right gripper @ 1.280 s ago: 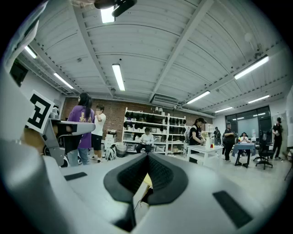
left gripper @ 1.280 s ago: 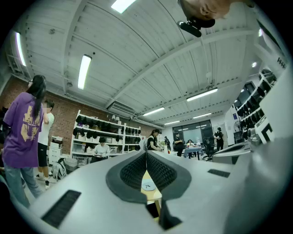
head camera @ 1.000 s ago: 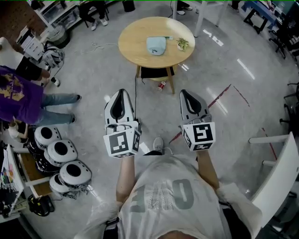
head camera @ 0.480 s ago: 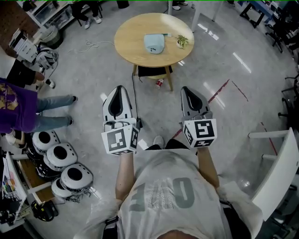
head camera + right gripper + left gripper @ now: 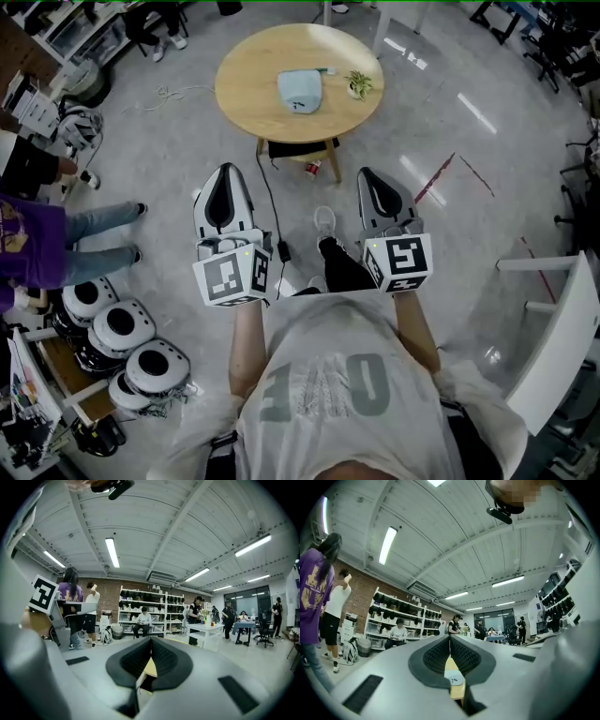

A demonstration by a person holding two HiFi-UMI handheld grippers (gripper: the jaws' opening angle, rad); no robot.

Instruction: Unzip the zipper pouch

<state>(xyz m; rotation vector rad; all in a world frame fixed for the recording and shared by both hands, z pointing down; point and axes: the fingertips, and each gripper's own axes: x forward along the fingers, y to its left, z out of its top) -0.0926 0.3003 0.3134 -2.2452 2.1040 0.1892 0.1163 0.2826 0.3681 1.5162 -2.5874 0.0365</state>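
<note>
Compared with a second ago: closer to the round wooden table [image 5: 239, 103], which now looms slightly larger and sits further left in the head view. Dark-trousered leg and pale shoe [image 5: 323, 222] now stretched forward between the grippers, where earlier only a shoe showed near the body. Both grippers a touch higher in the frame. Person in purple [image 5: 28, 246] nearer the left edge. Jaw pairs unchanged.

Left gripper [image 5: 226, 176] clenched, pads pressed flat together, gripping nothing. Right gripper [image 5: 368, 176] likewise clamped on nothing. Sliver of tabletop wood glimpsed through the slot beneath the closed pads in each gripper view.

Open grey floor ahead, up to the table's near rim. On the left, a cluster of white rounded shells [image 5: 122, 328] and cluttered shelving. On the right, a white furniture frame [image 5: 553, 347] near the elbow. Red line [image 5: 441, 180] across the floor. Black cable [image 5: 267, 197] trailing from under the table toward the feet, with a small can [image 5: 312, 168] beside a table leg.

Pale blue zipper pouch [image 5: 300, 91] lying flat near the table's centre, a small potted plant [image 5: 357, 85] just to its right. Well ahead of both grippers, roughly on the line midway between them, touching neither.
</note>
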